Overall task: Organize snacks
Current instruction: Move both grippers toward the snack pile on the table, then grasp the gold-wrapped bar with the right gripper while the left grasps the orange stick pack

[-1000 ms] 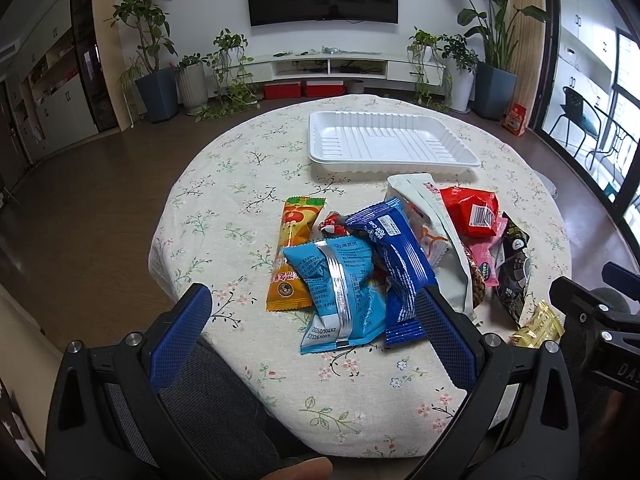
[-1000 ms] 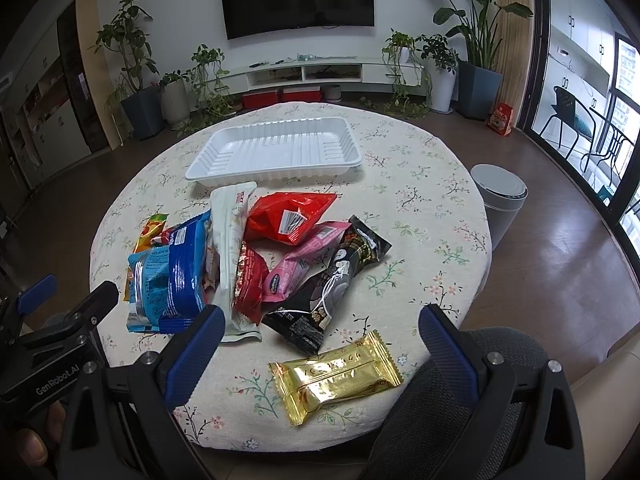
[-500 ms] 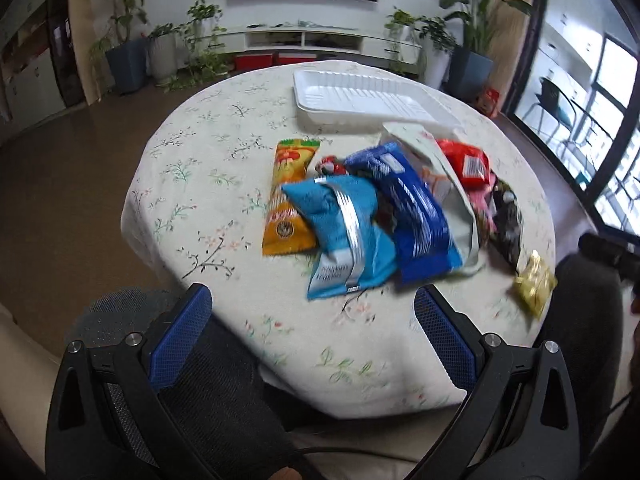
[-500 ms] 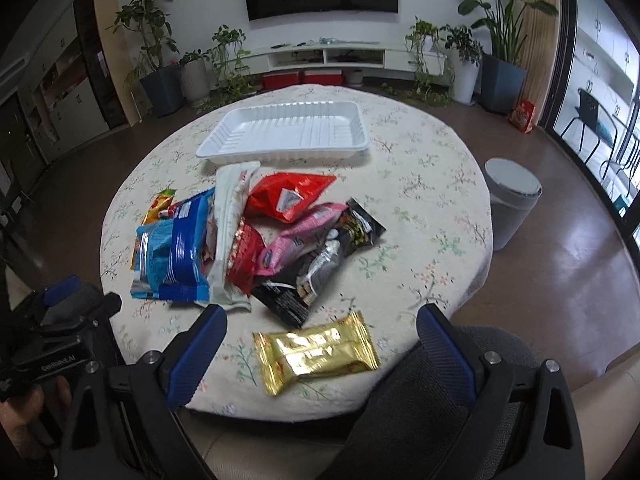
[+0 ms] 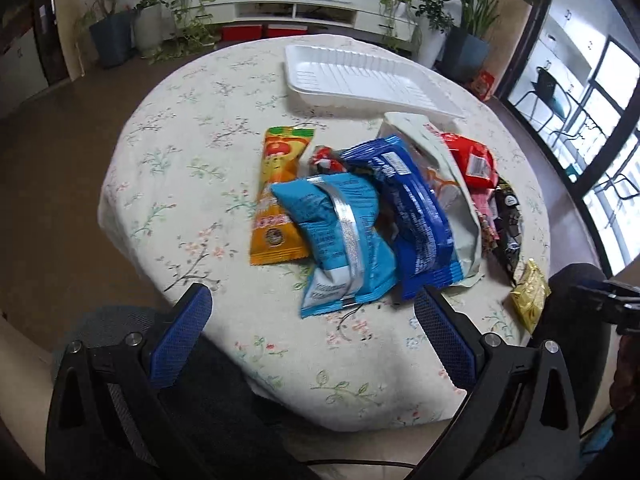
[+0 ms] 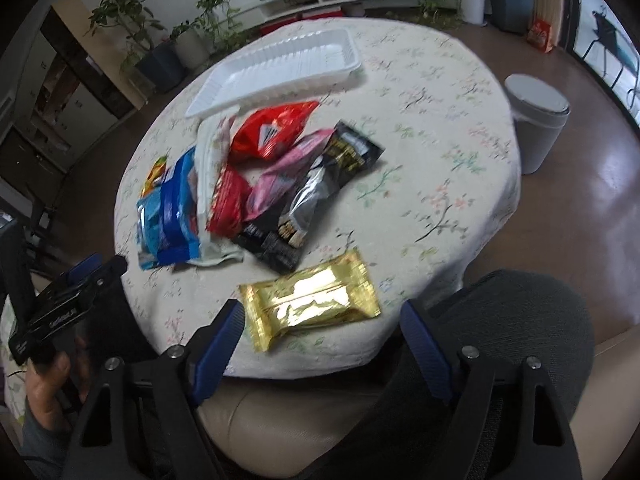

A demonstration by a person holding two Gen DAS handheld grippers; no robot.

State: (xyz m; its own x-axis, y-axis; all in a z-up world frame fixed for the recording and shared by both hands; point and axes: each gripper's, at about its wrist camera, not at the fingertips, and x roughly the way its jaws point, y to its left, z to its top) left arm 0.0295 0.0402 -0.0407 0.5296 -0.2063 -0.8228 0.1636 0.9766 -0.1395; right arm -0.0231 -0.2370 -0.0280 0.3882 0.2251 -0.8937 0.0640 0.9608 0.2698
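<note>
A heap of snack packets lies on the round floral table (image 5: 180, 152). Among them are an orange packet (image 5: 278, 196), a light blue packet (image 5: 344, 240), a dark blue packet (image 5: 408, 208), red packets (image 6: 272, 132) and a black packet (image 6: 316, 200). A gold packet (image 6: 312, 304) lies apart near the front edge. An empty white tray (image 5: 360, 80) (image 6: 280, 68) sits at the far side. My left gripper (image 5: 312, 344) is open, short of the light blue packet. My right gripper (image 6: 320, 344) hangs just short of the gold packet, its jaws closing with nothing between them.
A grey bin (image 6: 536, 120) stands on the floor to the table's right. Grey-clad knees (image 6: 516, 320) show under both grippers at the near table edge. Potted plants (image 5: 108, 20) and a low white TV shelf (image 5: 296, 8) line the far wall.
Both grippers have tilted downward and come nearer the table. The right gripper's jaws have narrowed and now frame the gold packet from just below.
</note>
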